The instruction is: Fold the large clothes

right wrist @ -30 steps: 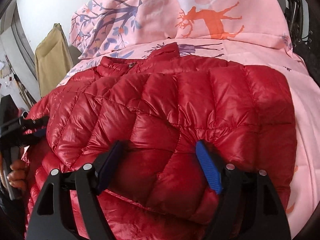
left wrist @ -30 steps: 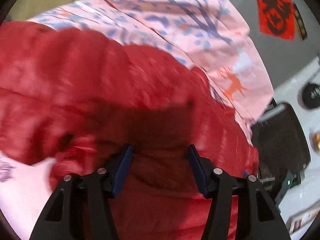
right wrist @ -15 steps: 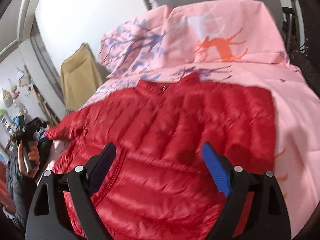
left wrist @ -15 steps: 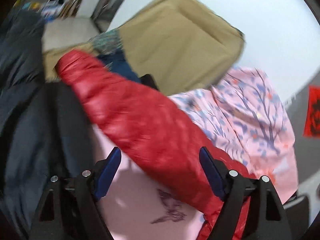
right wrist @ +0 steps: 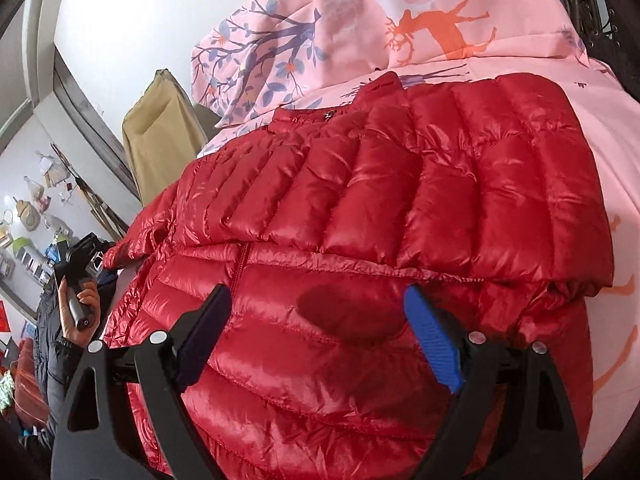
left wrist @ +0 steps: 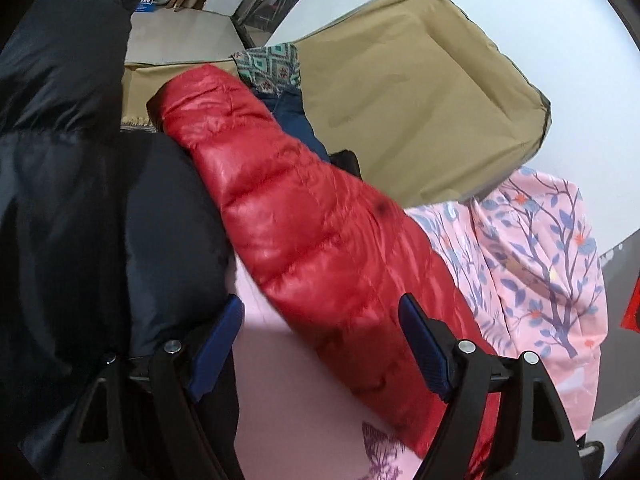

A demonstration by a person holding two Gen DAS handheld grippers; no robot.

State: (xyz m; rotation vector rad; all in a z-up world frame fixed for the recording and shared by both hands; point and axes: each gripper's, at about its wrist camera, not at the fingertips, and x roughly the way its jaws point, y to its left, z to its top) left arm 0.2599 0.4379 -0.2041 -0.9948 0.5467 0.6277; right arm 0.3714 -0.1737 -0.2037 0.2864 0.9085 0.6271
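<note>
Red quilted down jacket [right wrist: 400, 208] lies spread on a pink sheet [right wrist: 608, 128] printed with deer and branches, one side panel folded across its front. Its sleeve [left wrist: 312, 240] stretches off toward the bed's edge, over a dark padded coat [left wrist: 80, 200] and in front of a tan cushion [left wrist: 400, 92]. The left gripper [left wrist: 320, 344] hovers above the sleeve, blue-padded fingers [left wrist: 420, 348] spread wide and holding nothing. The right gripper [right wrist: 316, 340] hangs over the jacket's lower front, fingers likewise apart and empty.
</note>
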